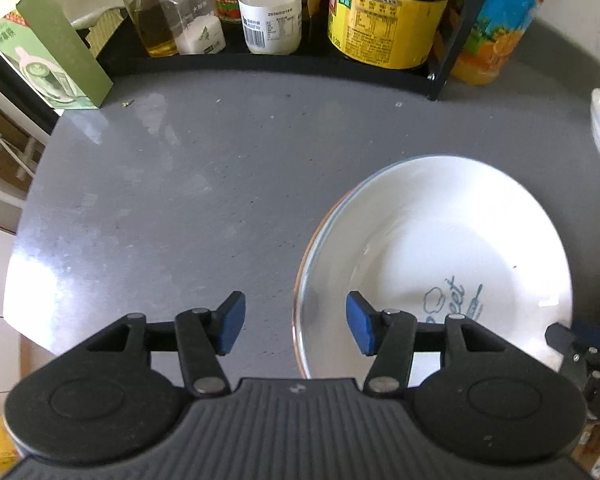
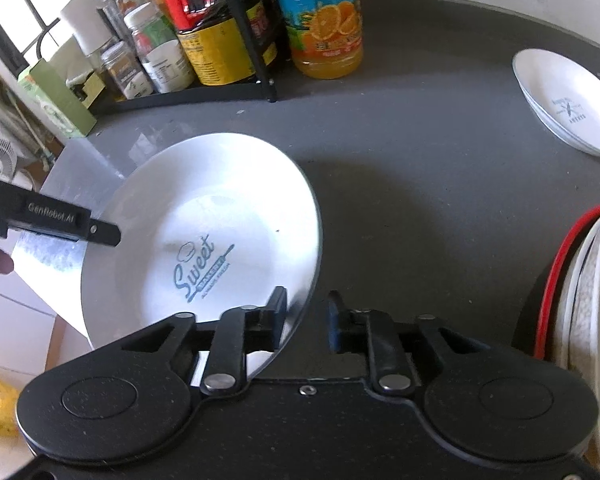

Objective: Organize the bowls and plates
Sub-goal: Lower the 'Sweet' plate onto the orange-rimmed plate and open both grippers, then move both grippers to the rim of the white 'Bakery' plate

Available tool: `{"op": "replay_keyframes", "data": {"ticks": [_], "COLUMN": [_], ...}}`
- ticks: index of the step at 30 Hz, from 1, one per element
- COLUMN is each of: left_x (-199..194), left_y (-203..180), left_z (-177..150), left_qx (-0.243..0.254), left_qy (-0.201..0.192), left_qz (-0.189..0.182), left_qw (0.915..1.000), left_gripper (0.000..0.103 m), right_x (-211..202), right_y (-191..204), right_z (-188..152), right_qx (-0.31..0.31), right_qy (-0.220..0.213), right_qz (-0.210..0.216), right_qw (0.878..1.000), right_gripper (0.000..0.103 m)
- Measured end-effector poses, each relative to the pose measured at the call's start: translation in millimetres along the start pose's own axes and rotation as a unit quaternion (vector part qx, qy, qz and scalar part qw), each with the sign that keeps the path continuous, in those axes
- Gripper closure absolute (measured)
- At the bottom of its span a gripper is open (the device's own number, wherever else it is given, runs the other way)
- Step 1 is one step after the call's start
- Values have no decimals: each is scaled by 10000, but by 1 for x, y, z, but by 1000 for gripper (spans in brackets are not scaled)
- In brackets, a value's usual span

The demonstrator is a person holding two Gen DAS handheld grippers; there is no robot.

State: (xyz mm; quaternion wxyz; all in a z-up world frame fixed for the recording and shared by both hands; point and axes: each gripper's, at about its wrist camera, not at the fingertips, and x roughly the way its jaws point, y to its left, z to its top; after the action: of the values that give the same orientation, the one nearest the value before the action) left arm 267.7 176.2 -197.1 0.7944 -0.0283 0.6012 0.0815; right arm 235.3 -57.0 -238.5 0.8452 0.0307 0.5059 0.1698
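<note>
Partly hidden plate [image 2: 204, 216], stacked bowls [image 2: 579, 292] (cropped)

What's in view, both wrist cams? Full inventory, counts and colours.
Sweet plate: 1, white with blue print, near left on the table.
Far plates: apparently 2 stacked, white, far right.
Red-rimmed dishes: stack, count unclear, right edge.
Table: 1, grey.
Condiment rack: 1, black, back left, holds bottles and jars.
Juice bottle: 1, orange, beside rack.
Green carton: 1, far left.
Left gripper: jaws open, at plate's left rim.
Right gripper: jaws open, straddling plate's near rim.
</note>
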Motion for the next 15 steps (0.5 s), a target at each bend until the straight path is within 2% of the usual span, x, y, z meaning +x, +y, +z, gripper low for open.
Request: {"op": "replay_keyframes", "data": {"ticks": [5,8,10,12,13,15], "left_x": [-9,-20,-27,-36,-42,-50], "left_y": [-17,-34,-43,-54,-60,-74], "left_z": [3,7,11,15,18,25], "left_qx": [40,132,94,-18,-59,-56], "left_qy": [-24,-271,-410,-524,-607,-727], "left_qz": [174,224,145,17,-20,-97], "left_qw": [9998,9993,9990,9986,9981,9973], "left_gripper": [49,49,44,33,31,26], "right_x": [2,-8,-20,-35,-43,-60], "right_y": [-12,-19,-24,-32,-38,-49], "right_z": [-9,-15,-19,-21,-22,-23], "right_qx": [352,589,577,621,658,696], "right_qy": [-189,-384,-597,-775,-886,-1121], "right_qz": [269,576,828,972,1024,1024], "right_qw": [9988,9959,9931,9903,9886,9860], "right_gripper": [77,73,71,69,66,51]}}
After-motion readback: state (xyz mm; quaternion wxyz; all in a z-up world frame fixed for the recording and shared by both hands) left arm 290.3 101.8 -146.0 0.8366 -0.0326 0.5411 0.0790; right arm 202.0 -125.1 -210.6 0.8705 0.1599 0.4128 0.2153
